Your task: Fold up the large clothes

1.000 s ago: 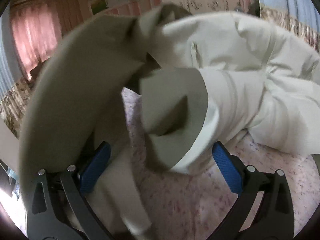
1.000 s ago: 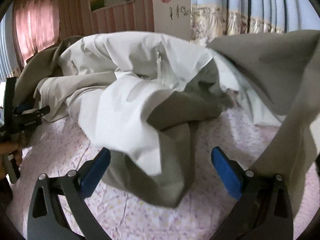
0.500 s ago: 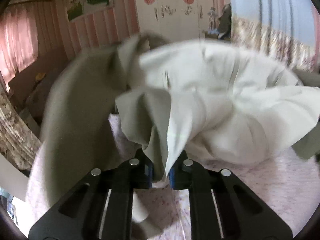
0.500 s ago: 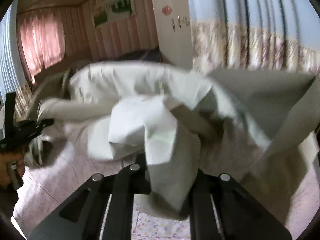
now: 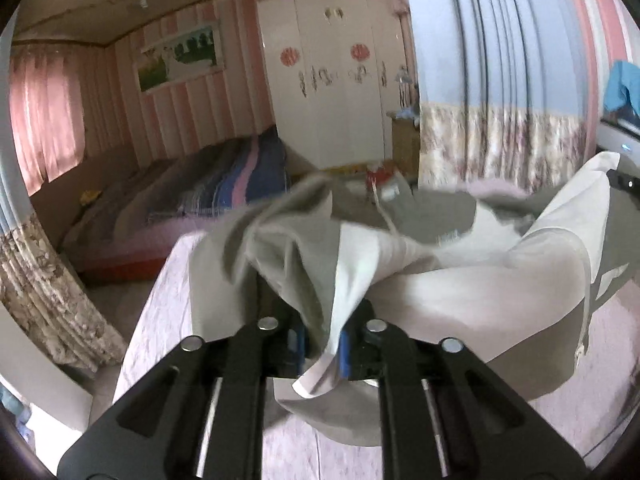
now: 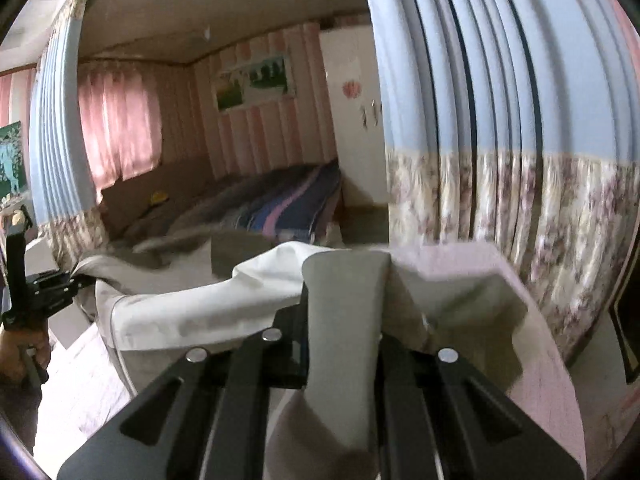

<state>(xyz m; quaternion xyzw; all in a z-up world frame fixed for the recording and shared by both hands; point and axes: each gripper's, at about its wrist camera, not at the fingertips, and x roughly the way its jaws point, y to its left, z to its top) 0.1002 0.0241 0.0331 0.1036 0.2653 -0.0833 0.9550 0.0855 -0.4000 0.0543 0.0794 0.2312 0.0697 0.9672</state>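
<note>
Two grippers are clamped on one garment, a cream and grey-green jacket point(image 5: 460, 280) held up above the pink floral sheet point(image 5: 160, 320). The left gripper point(image 5: 323, 346) has its blue-padded fingers point(image 5: 345, 348) drawn nearly together, with only a bunched fold of cream and grey-green cloth between them; a corner of that fold hangs out below the pads. The right gripper point(image 6: 342, 344) is likewise pinched on the jacket point(image 6: 200, 312): a broad grey-green strip fills the narrow gap between its black fingers and drapes down over them, hiding the pads.

From the left wrist view the jacket spreads away to the right in a slack swag, cream outside and grey-green lining showing, with a white drawcord point(image 5: 586, 312) trailing at its right edge. A small black part at the far right edge may be the other tool, but it is too cut off to tell.

Only the right wrist view shows the whole span: the cloth runs left to the left gripper point(image 6: 78, 282), seen from the side with the person's hand point(image 6: 20, 350) on its grip. Behind lie a striped blanket point(image 6: 288, 208), pink curtains point(image 6: 120, 128) and a blue floral-bordered curtain point(image 6: 500, 120). The white wardrobe point(image 5: 332, 92) shows fully only from the left wrist.
</note>
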